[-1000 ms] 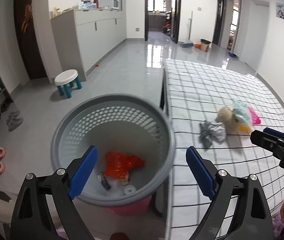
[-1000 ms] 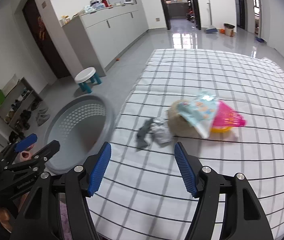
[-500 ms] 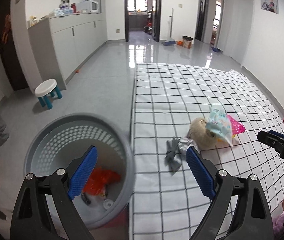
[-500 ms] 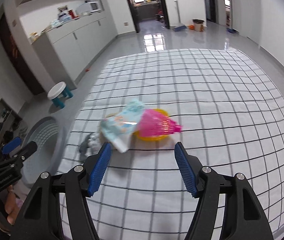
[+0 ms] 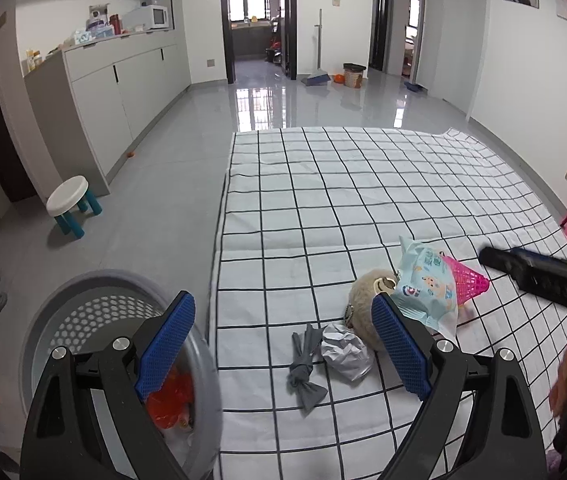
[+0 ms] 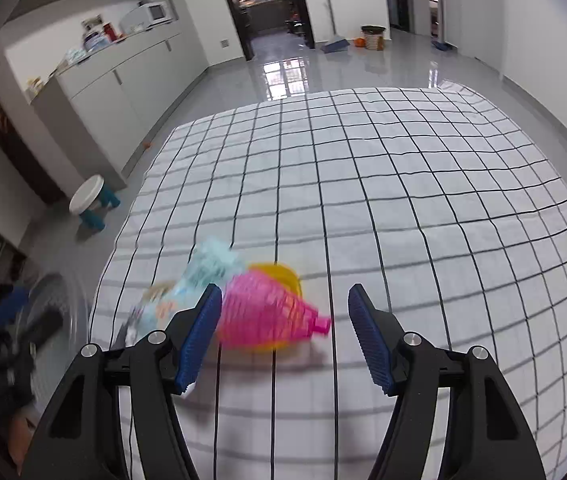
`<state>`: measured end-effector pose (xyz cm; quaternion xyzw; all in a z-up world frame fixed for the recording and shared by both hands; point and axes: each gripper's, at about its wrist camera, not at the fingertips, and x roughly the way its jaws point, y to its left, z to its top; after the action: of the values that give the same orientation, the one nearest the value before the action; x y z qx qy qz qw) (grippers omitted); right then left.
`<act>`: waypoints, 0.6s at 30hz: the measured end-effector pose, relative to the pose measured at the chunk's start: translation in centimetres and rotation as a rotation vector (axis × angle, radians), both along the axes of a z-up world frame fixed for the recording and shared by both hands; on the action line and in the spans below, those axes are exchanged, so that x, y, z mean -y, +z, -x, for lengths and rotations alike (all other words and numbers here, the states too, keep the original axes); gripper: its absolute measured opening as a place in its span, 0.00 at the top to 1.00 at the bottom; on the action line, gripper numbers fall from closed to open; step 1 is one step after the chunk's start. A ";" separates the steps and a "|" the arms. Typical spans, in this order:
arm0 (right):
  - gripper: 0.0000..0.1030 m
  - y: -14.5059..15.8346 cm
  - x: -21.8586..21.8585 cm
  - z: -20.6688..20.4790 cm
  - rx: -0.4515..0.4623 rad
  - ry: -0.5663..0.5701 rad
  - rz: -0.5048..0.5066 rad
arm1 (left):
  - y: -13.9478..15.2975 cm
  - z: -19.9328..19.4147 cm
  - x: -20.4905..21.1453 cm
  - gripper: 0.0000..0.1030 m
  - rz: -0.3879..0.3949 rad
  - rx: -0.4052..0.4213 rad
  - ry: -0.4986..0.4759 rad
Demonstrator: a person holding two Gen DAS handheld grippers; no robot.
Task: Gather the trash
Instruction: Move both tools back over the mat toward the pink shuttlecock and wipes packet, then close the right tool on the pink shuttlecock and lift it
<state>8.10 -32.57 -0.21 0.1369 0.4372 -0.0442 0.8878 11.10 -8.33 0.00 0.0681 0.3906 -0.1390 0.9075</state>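
Five bits of trash lay clustered on the checked sheet [image 5: 323, 200]: a knotted grey rag [image 5: 303, 364], a crumpled paper ball [image 5: 343, 352], a tan fluffy ball [image 5: 367, 292], a pale blue wrapper [image 5: 427, 284] and a pink mesh cone [image 6: 267, 312] over a yellow dish [image 6: 279, 272]. One grey basket [image 5: 203, 380] stood beside the sheet, orange trash [image 5: 171, 396] inside. The left gripper [image 5: 279, 352] hovered with its jaws wide apart, the rag and paper between them. The right gripper [image 6: 283, 332], also spread and empty, framed the blurred cone just ahead

crumpled wrappers [image 5: 345, 354], pink net [image 6: 267, 316], on cloth
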 end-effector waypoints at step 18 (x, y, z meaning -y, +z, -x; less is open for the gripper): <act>0.39 -3.3 1.7 -0.2 -0.115 -0.022 0.006 | -1.3 1.4 0.1 0.14 -0.020 -0.001 -0.002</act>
<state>8.33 -34.24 -3.48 0.1366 0.4857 -0.0631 0.8611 9.71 -8.44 -1.31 0.0775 0.3922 -0.1360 0.9065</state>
